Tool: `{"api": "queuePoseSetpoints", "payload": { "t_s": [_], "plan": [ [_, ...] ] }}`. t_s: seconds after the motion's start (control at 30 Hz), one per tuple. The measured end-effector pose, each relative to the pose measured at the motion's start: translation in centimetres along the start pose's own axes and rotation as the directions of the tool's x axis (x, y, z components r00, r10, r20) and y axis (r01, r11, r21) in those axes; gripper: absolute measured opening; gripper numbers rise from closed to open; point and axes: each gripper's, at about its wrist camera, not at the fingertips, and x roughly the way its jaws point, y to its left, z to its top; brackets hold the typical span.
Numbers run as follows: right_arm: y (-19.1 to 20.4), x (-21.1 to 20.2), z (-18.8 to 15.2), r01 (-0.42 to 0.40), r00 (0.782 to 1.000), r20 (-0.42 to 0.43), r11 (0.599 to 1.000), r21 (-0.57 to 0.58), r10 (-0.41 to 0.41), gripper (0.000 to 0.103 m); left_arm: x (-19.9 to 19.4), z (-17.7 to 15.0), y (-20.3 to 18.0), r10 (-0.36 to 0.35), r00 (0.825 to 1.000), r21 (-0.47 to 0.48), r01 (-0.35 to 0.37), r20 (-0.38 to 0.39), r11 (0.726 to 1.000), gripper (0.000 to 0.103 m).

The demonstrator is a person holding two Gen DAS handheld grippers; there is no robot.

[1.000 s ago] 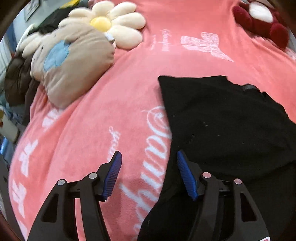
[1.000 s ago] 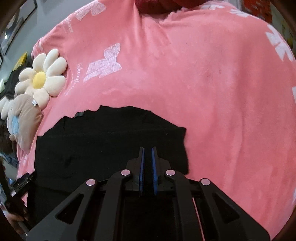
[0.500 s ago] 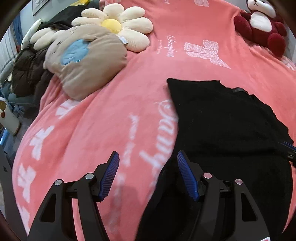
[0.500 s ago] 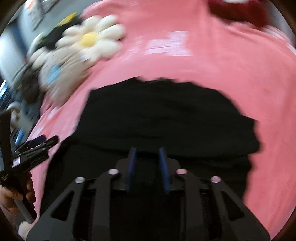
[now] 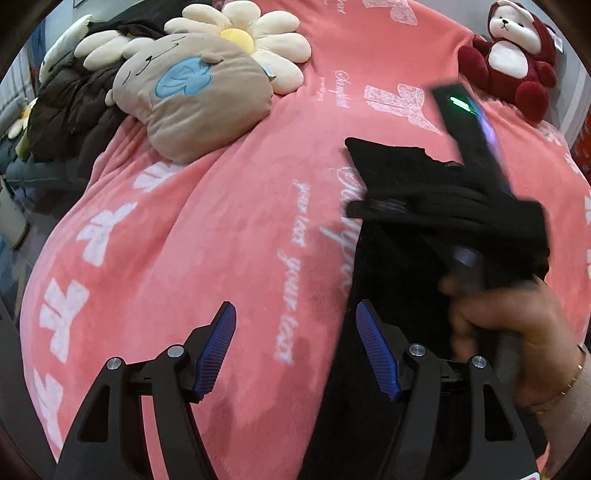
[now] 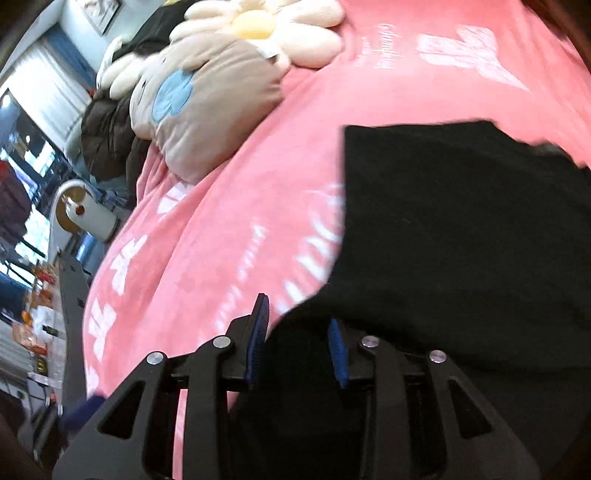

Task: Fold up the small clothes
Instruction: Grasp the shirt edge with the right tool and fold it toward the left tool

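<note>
A black garment (image 5: 391, 258) lies flat on the pink blanket (image 5: 221, 229), folded to a straight left edge. My left gripper (image 5: 294, 314) hovers open over that edge, one pad above the blanket, the other above the cloth, nothing between them. A person's hand (image 5: 498, 325) carries the blurred right tool over the garment in the left wrist view. In the right wrist view my right gripper (image 6: 298, 313) is above the black garment (image 6: 461, 221) at its near left edge. Its jaws are opening, and the pads press on nothing.
A tan plush pillow (image 5: 192, 99) and a daisy cushion (image 5: 243, 33) lie at the blanket's far left, beside a dark jacket (image 5: 70, 110). A red bear toy (image 5: 513, 62) sits far right. A white appliance (image 6: 88, 214) stands beyond the bed's left edge.
My right gripper swung left across the garment to its left edge and its jaws went from shut to partly open. The left gripper drew back, and the right tool and hand entered its view.
</note>
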Motion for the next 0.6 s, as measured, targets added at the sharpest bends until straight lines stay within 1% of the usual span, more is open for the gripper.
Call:
{"api": "queuePoseSetpoints", "payload": {
  "t_s": [0.07, 0.1, 0.13, 0.17, 0.2, 0.23, 0.3, 0.37, 0.43, 0.5, 0.53, 0.6],
  "plan": [
    [2.1, 0.9, 0.0, 0.072, 0.997, 0.007, 0.996, -0.049, -0.072, 0.042, 0.0, -0.3, 0.2, -0.008, 1.0, -0.002, 0.008, -0.003, 1.0, 0.066],
    [2.4, 1.0, 0.0, 0.088, 0.996, 0.01, 0.994, -0.062, -0.088, 0.048, 0.0, -0.5, 0.2, -0.015, 1.0, -0.008, 0.015, -0.009, 1.0, 0.066],
    [2.8, 1.2, -0.4, 0.097, 0.995, 0.015, 0.992, -0.086, -0.096, 0.052, 0.0, -0.6, 0.2, -0.018, 1.0, -0.012, 0.017, -0.01, 1.0, 0.066],
    [2.8, 1.2, -0.8, 0.104, 0.995, 0.018, 0.989, -0.107, -0.102, 0.055, 0.1, -0.8, 0.3, -0.023, 1.0, -0.016, 0.023, -0.015, 1.0, 0.066],
    [2.7, 0.9, -1.2, 0.113, 0.994, 0.025, 0.986, -0.124, -0.11, 0.055, 0.1, -1.0, 0.4, -0.024, 0.999, -0.015, 0.023, -0.021, 1.0, 0.066],
    [2.3, 0.1, -1.7, 0.102, 0.994, 0.038, 0.988, -0.116, -0.098, 0.055, 0.1, -1.1, 0.3, -0.019, 1.0, -0.013, 0.019, -0.023, 1.0, 0.066],
    [0.5, -2.2, -2.6, 0.058, 0.996, 0.07, 0.997, -0.048, -0.055, 0.049, 0.1, -1.3, 0.6, -0.02, 0.999, -0.017, 0.02, -0.025, 1.0, 0.066],
    [-0.2, -2.8, -2.6, 0.048, 0.995, 0.089, 0.999, -0.009, -0.047, 0.048, 0.0, -1.5, 0.8, -0.02, 0.999, -0.023, 0.02, -0.027, 1.0, 0.066],
    [0.2, -2.2, -2.2, 0.011, 0.998, 0.055, 1.0, -0.002, -0.011, 0.046, -0.1, -1.7, 0.8, -0.021, 0.999, -0.021, 0.021, -0.028, 1.0, 0.066],
    [2.0, -1.2, -1.6, -0.01, 1.0, 0.03, 1.0, -0.027, 0.011, 0.045, -0.2, -2.0, 0.7, -0.017, 0.999, -0.023, 0.016, -0.035, 1.0, 0.066],
    [3.2, -0.5, -1.4, 0.004, 1.0, 0.011, 0.999, -0.049, -0.004, 0.046, -0.4, -2.1, 0.6, -0.014, 0.999, -0.026, 0.013, -0.039, 1.0, 0.066],
    [4.3, 0.0, -1.2, -0.029, 1.0, -0.012, 0.998, -0.049, 0.028, 0.043, -0.6, -2.4, 0.5, -0.015, 0.999, -0.033, 0.013, -0.049, 0.999, 0.066]
  ]
}}
